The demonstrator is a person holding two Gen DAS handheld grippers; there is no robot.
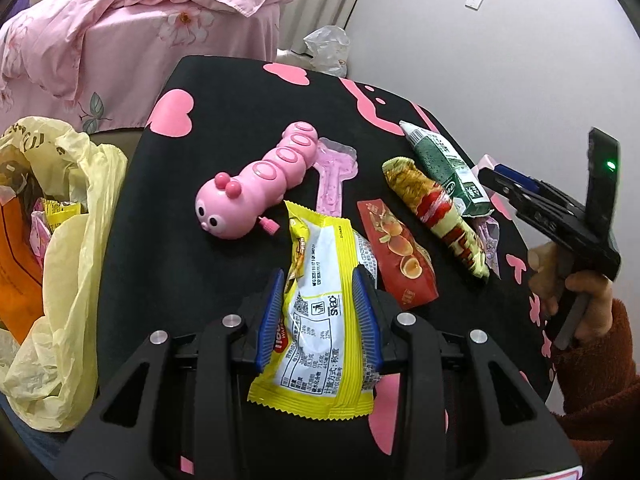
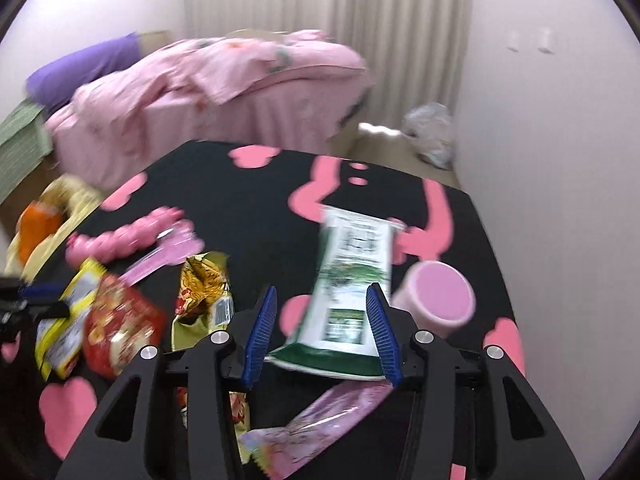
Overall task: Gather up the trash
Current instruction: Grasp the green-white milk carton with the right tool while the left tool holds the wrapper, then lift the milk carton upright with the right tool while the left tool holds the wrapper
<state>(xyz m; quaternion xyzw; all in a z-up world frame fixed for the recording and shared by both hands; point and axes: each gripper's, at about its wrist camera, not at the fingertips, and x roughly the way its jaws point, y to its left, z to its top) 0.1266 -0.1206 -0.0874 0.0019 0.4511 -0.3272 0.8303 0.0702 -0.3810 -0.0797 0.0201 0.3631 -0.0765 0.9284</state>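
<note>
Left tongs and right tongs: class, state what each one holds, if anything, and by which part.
Left tongs: yellow snack wrapper, gripped across its middle. Right tongs: green-and-white packet, apparently by its lower end.

The left gripper point(image 1: 322, 308) is matte black plastic: two angular linkage arms with triangular cut-outs, joined by round silver screws point(image 1: 159, 336) at the pivots, and two fingers faced with ribbed blue pads point(image 1: 365, 307). The right gripper point(image 2: 322, 330) is built the same, with blue ribbed pads point(image 2: 380, 330) and silver screws point(image 2: 424, 336). Seen from the left camera, its black body carries an upright block with a small green light point(image 1: 611, 165). The person's hand point(image 1: 576, 280) comes out of a fuzzy rust-brown sleeve point(image 1: 600, 360)
</note>
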